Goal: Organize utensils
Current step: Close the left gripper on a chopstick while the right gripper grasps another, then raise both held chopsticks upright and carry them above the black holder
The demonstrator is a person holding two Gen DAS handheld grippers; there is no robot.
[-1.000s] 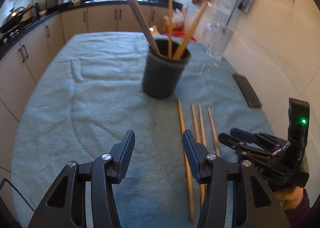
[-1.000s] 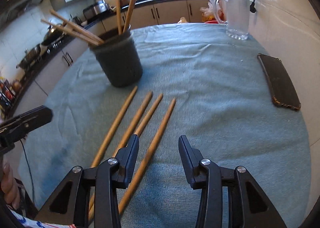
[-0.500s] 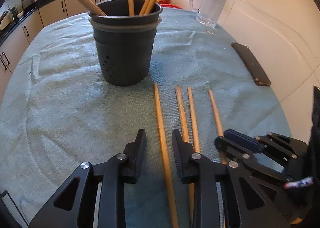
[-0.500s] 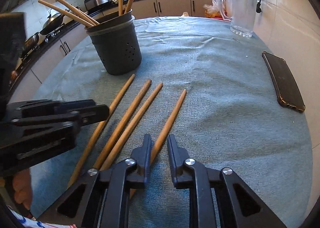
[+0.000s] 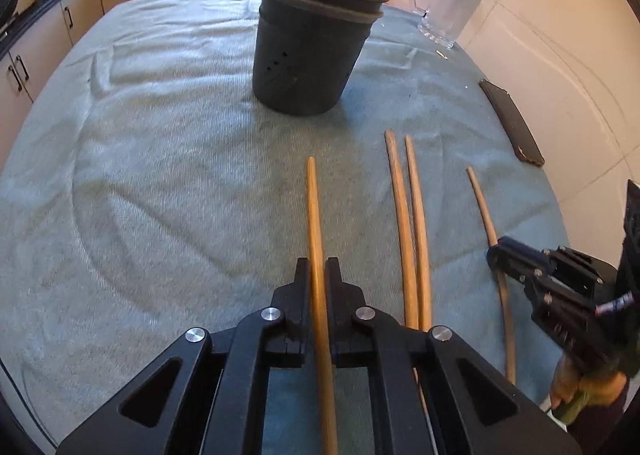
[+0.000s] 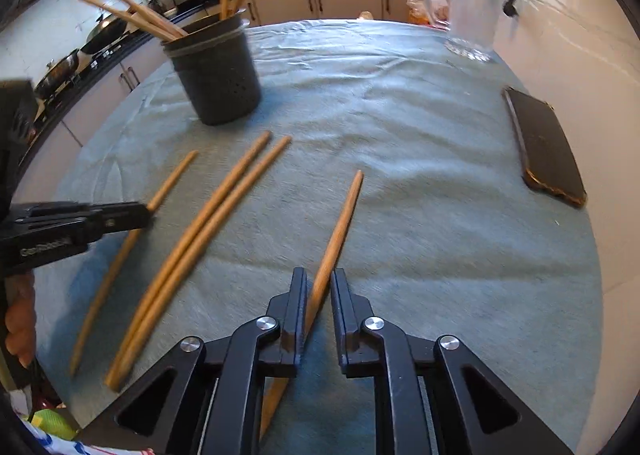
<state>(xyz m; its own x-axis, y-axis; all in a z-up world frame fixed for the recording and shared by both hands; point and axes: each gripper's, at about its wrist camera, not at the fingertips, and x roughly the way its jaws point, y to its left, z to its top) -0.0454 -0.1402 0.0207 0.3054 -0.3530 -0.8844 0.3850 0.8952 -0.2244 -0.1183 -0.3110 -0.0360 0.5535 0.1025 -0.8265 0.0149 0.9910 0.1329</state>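
Several wooden chopsticks lie on the teal tablecloth (image 5: 160, 175) in front of a dark utensil holder (image 5: 308, 63) (image 6: 220, 83) that has more sticks standing in it. My left gripper (image 5: 318, 263) is shut on the leftmost chopstick (image 5: 314, 207), which runs straight out between its pads. My right gripper (image 6: 316, 273) has the rightmost chopstick (image 6: 344, 215) crossing slantwise between its jaws and touching both pads; the jaws are opening slightly. A pair of chopsticks (image 5: 408, 223) (image 6: 208, 223) lies untouched between the two.
A dark phone (image 5: 512, 123) (image 6: 548, 151) lies near the table's right edge by the wall. A glass mug (image 5: 448, 11) (image 6: 472, 15) stands at the far right. Kitchen cabinets and a stove with pans line the room to the left and behind.
Both grippers dropped toward the cloth and closed from wide open, each around one chopstick. The left one shifted right to line up with its stick.
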